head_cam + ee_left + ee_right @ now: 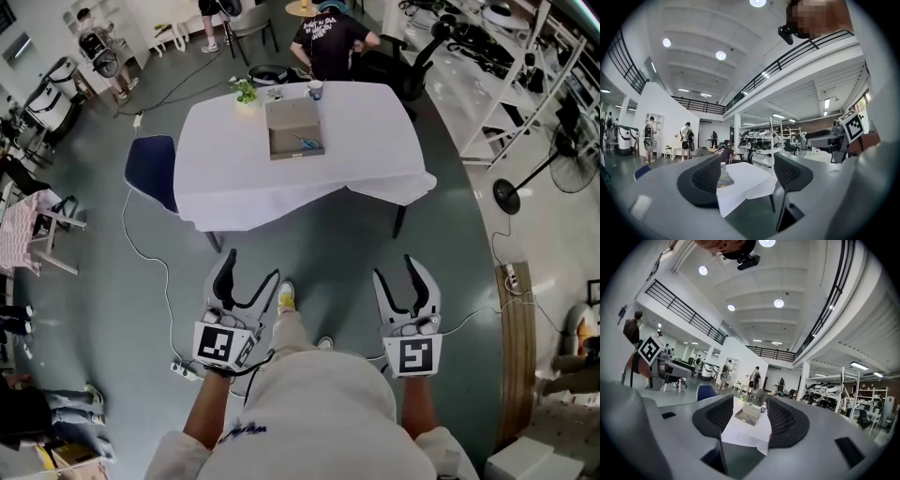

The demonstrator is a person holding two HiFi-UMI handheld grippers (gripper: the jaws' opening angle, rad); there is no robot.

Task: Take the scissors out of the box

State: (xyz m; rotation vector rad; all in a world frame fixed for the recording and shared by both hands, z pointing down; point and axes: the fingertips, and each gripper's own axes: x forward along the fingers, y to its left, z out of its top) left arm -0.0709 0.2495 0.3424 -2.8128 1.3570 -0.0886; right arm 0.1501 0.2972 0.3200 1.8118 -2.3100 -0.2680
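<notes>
Open floor (328, 267) ahead up to table (281, 192), near half of it bare, box (286, 120) open-topped mid-table, cup (315, 89) and plant (246, 92) just behind it, blue chair (152, 169) at table's left side, seated person (330, 42) at far side, cable (169, 291) on floor left.

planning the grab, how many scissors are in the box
1. The scissors lie in the box on the table, by its near right corner. The rest of the box looks bare.

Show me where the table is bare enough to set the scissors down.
The table is bare left of the box, right of it out to the edge, and along the near edge. The far edge is crowded: plant and cup.
</notes>
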